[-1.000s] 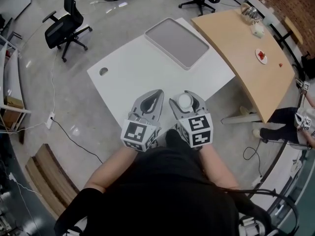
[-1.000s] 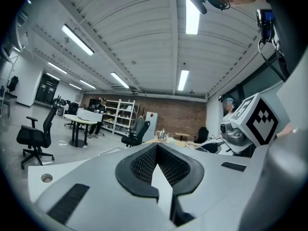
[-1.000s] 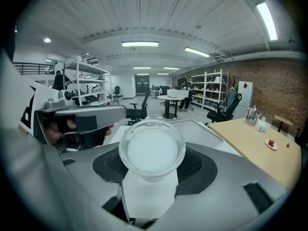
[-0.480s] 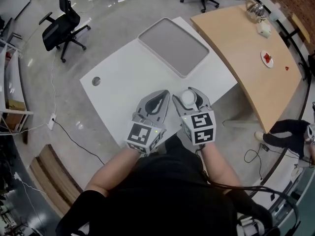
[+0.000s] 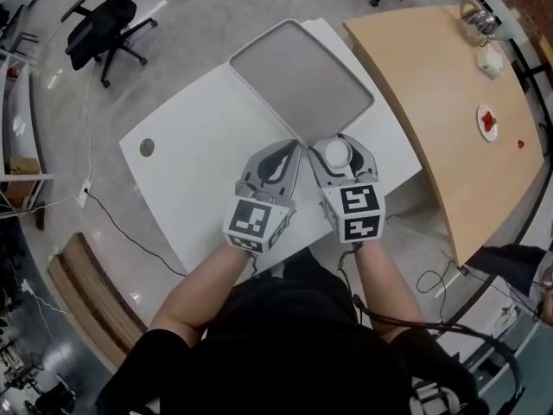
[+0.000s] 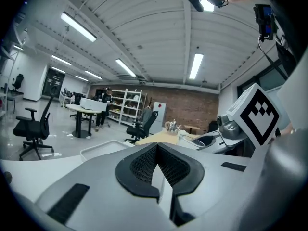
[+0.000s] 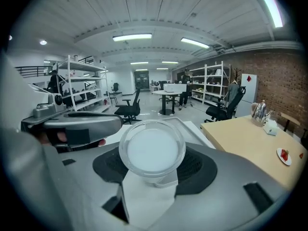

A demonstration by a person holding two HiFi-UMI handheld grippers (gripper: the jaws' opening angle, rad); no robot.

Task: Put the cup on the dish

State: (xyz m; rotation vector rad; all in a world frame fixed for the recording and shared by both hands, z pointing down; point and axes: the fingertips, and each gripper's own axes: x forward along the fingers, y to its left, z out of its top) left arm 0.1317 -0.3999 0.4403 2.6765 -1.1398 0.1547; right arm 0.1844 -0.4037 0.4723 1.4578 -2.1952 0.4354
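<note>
Both over table (image 5: 195, 158) near edge: right tool (image 5: 343, 140) clamped on cup (image 7: 152, 149); left tool (image 5: 289, 149) closed, empty

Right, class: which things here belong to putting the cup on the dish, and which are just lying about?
Job: clear round cup clamped in the right gripper; large grey rectangular tray, probably the dish, on the white table.
Lying about: small white plate with something red and shiny kettle on the wooden table; black office chair; empty left gripper.
</note>
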